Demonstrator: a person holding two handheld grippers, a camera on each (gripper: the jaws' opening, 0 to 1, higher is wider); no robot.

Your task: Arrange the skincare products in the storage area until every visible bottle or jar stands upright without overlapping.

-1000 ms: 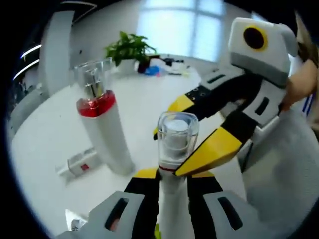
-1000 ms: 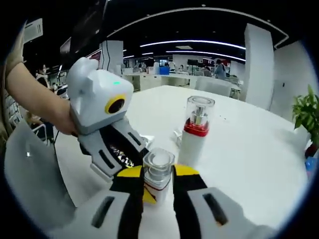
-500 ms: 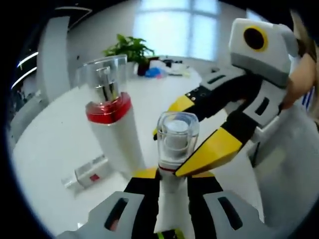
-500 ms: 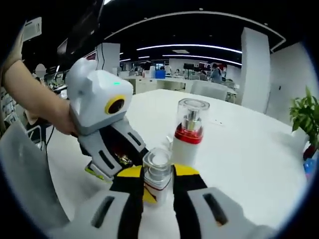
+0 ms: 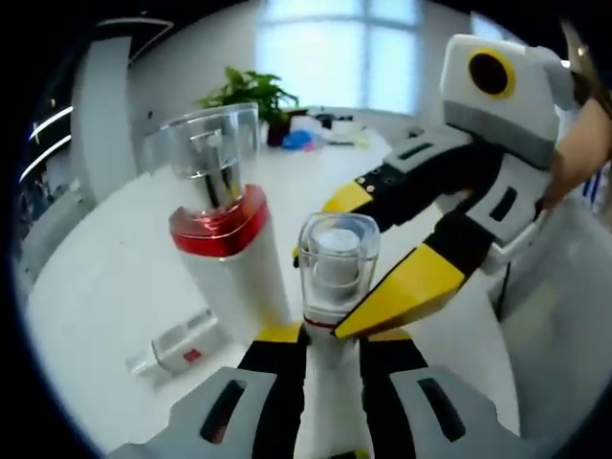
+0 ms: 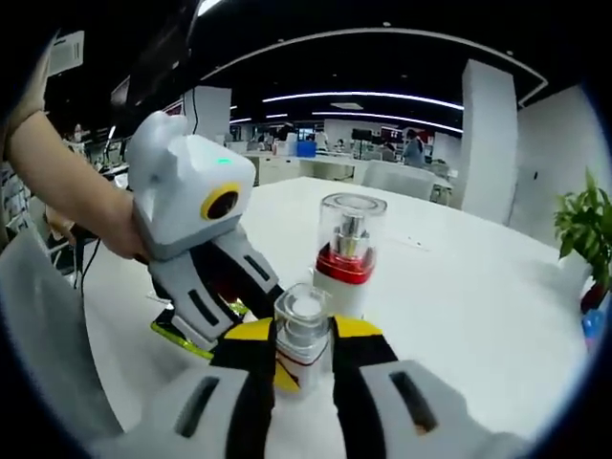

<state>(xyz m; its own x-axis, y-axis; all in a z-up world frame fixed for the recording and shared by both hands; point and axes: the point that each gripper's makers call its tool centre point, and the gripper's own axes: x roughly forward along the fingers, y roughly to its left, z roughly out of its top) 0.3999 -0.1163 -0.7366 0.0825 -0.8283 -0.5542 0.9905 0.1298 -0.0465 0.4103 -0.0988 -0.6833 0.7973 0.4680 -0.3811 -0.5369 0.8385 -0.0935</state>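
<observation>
The white counter (image 5: pixel 115 277) is carrying three skincare bottles, and two tools are working over it. The left tool (image 5: pixel 330 349) is closing its yellow-tipped jaws on the white body of a small bottle (image 5: pixel 330 287) with a clear cap, which is standing upright, its long axis vertical between the jaws near the camera. The right tool (image 6: pixel 304 349) is gripping that same small bottle just under its clear cap, reaching in from the right in the left gripper view, so both tools are clamping one bottle. A taller white bottle (image 5: pixel 225 239) with a red collar and a clear cap is standing upright on the counter just to the left of the held one, close beside it but apart as far as can be told. A third, clear bottle (image 5: pixel 177 346) with a red label is lying on its side at the near left, its long axis running flat along the counter. A potted plant (image 5: pixel 244 96) is sitting at the far edge.
</observation>
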